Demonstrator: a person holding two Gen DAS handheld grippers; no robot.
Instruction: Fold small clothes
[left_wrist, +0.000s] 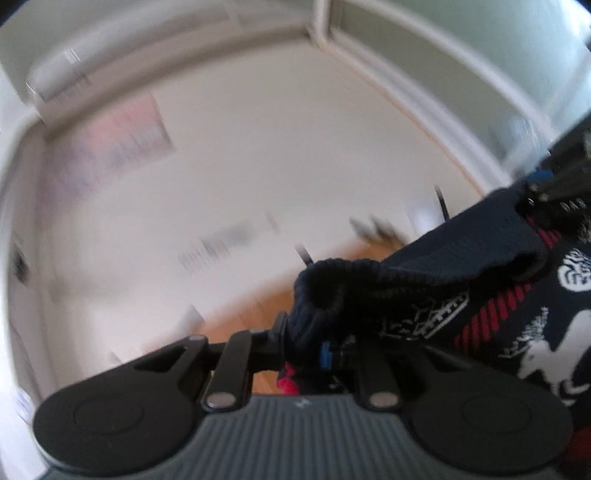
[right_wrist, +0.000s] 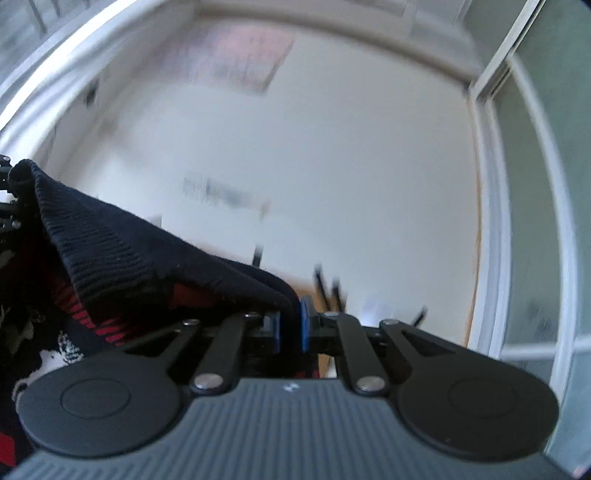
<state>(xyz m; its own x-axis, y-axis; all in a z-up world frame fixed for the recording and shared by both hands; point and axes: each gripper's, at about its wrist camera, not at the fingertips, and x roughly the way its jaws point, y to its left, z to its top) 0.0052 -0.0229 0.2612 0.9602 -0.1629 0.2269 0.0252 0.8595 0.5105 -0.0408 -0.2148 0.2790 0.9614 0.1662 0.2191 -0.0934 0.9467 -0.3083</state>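
Navy knitted fabric with red stripes and white printed figures, a small sweater-like garment (left_wrist: 461, 266), is held up in the air between the two grippers. In the left wrist view the left gripper (left_wrist: 314, 354) sits at lower centre, its jaws closed on a bunched ribbed hem, with a blue pad (left_wrist: 325, 355) just showing beside the cloth. From there the garment stretches to the upper right of the frame, where the right gripper (left_wrist: 554, 192) pinches its other end; the rest hangs down the right edge.

In the right wrist view the right gripper (right_wrist: 291, 326) is at lower centre, its blue pads (right_wrist: 306, 325) narrowed onto the ribbed edge of the garment (right_wrist: 122, 254), which runs up to the left edge of the frame. Behind it all is a blurred white wall (left_wrist: 277, 147) bearing a pinkish poster (left_wrist: 122, 140), with a strip of wooden floor (left_wrist: 258, 314) low down and a frosted-glass door (right_wrist: 535, 184) at the right.
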